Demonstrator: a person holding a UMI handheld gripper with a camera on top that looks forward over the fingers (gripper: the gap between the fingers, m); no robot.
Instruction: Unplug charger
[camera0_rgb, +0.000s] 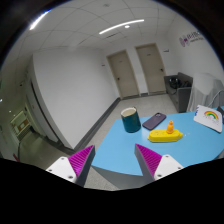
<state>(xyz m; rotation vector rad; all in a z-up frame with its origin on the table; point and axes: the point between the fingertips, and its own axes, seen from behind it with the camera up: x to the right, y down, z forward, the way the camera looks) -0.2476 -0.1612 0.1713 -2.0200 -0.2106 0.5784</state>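
My gripper (116, 157) is open and empty, its two magenta pads wide apart above the near corner of a light blue table (118, 152). No charger or plug shows in this view. On the table beyond the fingers stand a dark teal cup (131, 120), a purple phone-like slab (154, 121) and a yellow toy boat (166, 132).
A white card with a rainbow (209, 116) lies on the table beyond the right finger. The room has grey floor, white walls, two doors (123, 73) at the back and a dark cabinet (181, 92) against the far wall.
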